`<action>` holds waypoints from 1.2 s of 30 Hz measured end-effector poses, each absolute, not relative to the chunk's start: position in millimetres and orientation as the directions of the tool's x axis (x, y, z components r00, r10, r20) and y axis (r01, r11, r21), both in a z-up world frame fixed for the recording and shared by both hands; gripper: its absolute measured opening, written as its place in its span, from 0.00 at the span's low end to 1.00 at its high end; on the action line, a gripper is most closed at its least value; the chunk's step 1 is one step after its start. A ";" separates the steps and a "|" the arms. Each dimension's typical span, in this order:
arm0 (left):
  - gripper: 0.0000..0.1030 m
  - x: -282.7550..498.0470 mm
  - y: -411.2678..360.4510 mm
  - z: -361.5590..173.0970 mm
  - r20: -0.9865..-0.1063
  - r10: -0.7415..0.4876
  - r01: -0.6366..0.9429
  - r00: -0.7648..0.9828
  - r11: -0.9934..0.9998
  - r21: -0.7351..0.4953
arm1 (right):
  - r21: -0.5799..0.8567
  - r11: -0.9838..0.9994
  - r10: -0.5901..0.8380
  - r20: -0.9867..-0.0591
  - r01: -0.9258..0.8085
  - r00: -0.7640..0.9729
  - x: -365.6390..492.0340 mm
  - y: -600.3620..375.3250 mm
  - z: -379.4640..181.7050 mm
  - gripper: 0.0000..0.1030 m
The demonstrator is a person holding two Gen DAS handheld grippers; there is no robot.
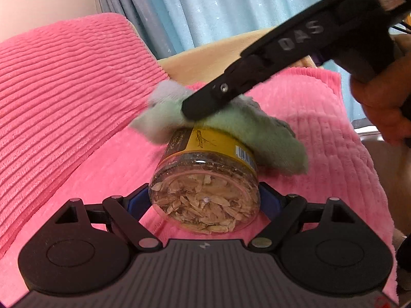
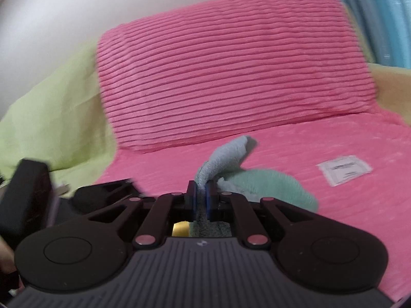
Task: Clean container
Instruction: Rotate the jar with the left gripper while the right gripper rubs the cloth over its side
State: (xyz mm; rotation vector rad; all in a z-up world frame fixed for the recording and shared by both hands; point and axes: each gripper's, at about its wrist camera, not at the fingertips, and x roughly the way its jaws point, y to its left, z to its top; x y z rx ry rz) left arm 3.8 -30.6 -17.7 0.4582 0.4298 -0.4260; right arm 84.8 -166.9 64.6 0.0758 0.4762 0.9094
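Left claw (image 1: 204,200) grips jar (image 1: 205,179); cloth (image 1: 231,128) atop (blurred).

A clear plastic jar (image 1: 204,200) of pale tan dried slices wears a yellow label with a black band at 10 o'clock. The fluffy cloth (image 1: 231,131) is mint green and grey-blue. The ribbed plush cushion (image 2: 231,66) is bright pink.

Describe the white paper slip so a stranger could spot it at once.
Start at the big ribbed pink cushion propped against the wall, then drop to the flat pink cover spread below it. To the right of the green cloth pinched in the right gripper lies the white paper slip. It is the only flat, printed, pale rectangle there; everything nearby is soft fabric.
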 end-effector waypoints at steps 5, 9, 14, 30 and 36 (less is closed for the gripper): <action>0.84 1.5 -30.7 -17.5 -0.482 -0.292 0.480 0.826 0.814 0.328 | 0.261 0.560 0.810 -0.368 -0.786 0.456 79.0 -159.2 65.4 0.05; 0.84 0.7 -33.4 -17.7 -0.479 -0.289 0.478 0.829 0.810 0.338 | 0.252 0.652 0.749 -0.362 -0.716 0.555 91.8 -167.4 65.1 0.04; 0.84 9.0 -15.8 -15.7 -0.485 -0.320 0.509 0.814 0.794 0.332 | 0.316 0.681 0.731 -0.352 -0.661 0.585 101.4 -177.0 62.5 0.04; 0.85 48.0 43.4 -14.0 -0.473 -0.552 0.484 0.687 0.832 -0.269 | 0.332 0.690 0.723 -0.352 -0.643 0.595 102.3 -179.0 61.2 0.04; 0.84 39.7 23.7 -10.9 -0.479 -0.474 0.527 0.739 0.850 -0.027 | 0.316 0.712 0.702 -0.353 -0.627 0.619 101.7 -183.5 63.3 0.04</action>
